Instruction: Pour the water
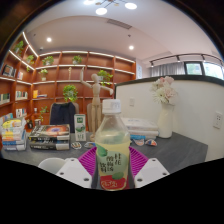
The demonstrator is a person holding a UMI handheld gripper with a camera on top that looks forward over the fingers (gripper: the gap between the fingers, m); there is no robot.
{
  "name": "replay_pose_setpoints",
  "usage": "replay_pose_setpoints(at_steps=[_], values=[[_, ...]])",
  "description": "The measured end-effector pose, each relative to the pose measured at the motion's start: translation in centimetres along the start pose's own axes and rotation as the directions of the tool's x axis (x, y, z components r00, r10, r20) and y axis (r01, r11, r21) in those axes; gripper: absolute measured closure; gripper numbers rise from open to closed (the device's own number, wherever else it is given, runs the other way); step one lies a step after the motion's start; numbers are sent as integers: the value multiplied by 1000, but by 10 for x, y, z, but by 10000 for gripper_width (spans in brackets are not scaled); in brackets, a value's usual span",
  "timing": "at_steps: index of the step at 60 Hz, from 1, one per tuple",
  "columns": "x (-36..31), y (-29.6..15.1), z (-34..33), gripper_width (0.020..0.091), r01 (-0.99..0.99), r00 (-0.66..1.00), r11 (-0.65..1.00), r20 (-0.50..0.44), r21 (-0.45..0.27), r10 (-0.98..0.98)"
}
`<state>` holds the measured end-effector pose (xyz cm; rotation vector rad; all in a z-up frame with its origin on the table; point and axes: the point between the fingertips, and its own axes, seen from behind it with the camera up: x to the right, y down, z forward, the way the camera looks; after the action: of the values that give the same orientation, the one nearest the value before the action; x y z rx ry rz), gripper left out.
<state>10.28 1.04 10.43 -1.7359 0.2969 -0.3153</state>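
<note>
On the left of the surface (185, 150) sits a stack of books (48, 137), with a green can (80, 126) just beside it. In the middle, 1 bottle (112, 145) stands between the 2 fingers of the claw (112, 168). The pink pads (90, 160) seem to press on both its sides, so the claw looks clenched on the bottle. It is likely held this way so it can be lifted and tipped to pour. The bottle is upright: its long line runs up and down, and its white cap (112, 105) points at the ceiling. On the right stands a white vase (165, 120) with flowers, well apart.
</note>
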Motion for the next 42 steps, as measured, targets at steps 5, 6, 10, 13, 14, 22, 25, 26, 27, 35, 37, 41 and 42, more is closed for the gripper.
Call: replay_pose_setpoints(at_steps=[5,6,10,13,14,22,25,26,27,35,37,41,42], values=[[2,1,3,613,-30,1000,1000,3,4,30],[4,2,3,596,-36,999,999,-2,-8,36],[6,16,4,382,-23,1000,998,-10,-56,22],[10,21,1,290,-1,1000,998,-11,-65,0],[10,20,-1,273,2,1000,998,-10,-63,-3],[2,12,-27,247,-50,997,999,52,-20,51],[0,5,-42,247,-76,995,997,70,4,76],[1,2,-47,247,-84,994,996,71,13,83],[1,-1,-53,244,-92,993,996,71,22,90],[8,-30,-106,247,-103,992,990,83,96,95],[12,-36,-120,249,-106,992,988,77,111,97],[19,-48,-146,246,-109,992,985,81,131,99],[19,-50,-153,247,-112,991,984,82,139,101]])
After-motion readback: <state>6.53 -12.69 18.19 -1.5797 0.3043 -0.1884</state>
